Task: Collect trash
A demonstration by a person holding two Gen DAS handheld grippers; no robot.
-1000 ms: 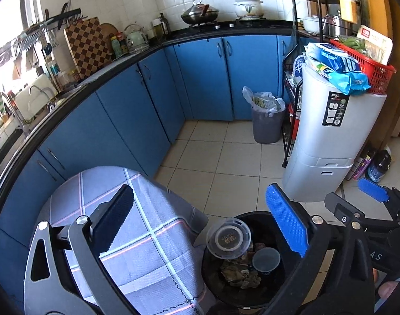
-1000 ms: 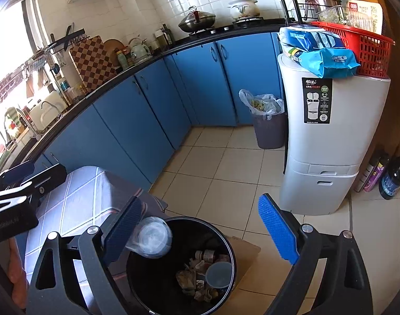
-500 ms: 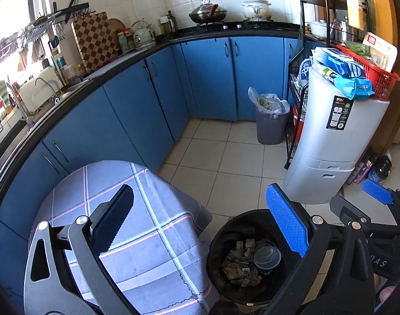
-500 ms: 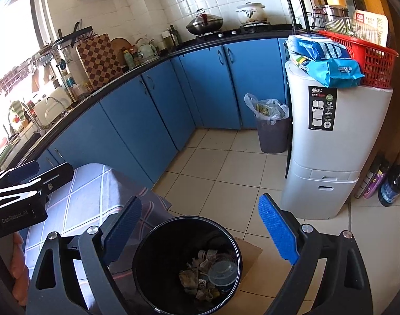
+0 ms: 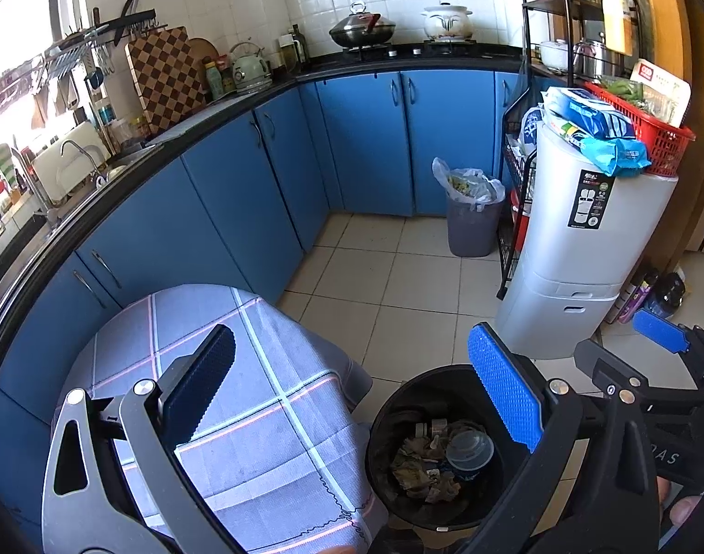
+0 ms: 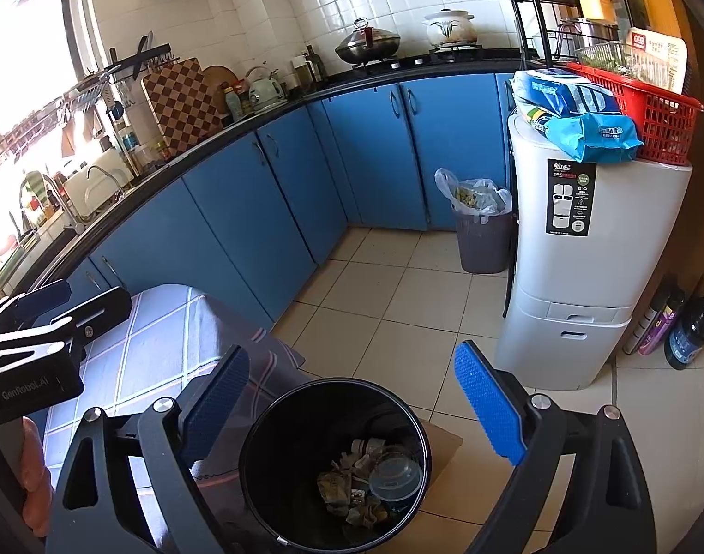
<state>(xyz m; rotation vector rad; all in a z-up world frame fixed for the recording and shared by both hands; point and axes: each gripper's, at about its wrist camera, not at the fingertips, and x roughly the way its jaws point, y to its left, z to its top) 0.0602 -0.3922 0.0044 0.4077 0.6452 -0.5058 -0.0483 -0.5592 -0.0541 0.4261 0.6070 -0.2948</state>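
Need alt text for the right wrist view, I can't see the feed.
The open, empty right claw hovers over a black trash bin holding crumpled paper and a clear plastic container. A checked tablecloth lies left, blue kitchen cabinets behind.

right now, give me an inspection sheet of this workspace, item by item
Surface: checked tablecloth over a small table; no trash seen on the part in view.
Job's things: black bin on the floor beside the table, holding crumpled scraps and a clear plastic cup.
Clutter: grey lined waste basket by the blue cabinets, heaped full; bottles on the floor.
Grippers: left gripper open, empty, above the table edge; right gripper open, empty, over the black bin.
Cables: nothing seen.
Surroundings: white storage unit topped by a red basket and blue packs; tiled floor.
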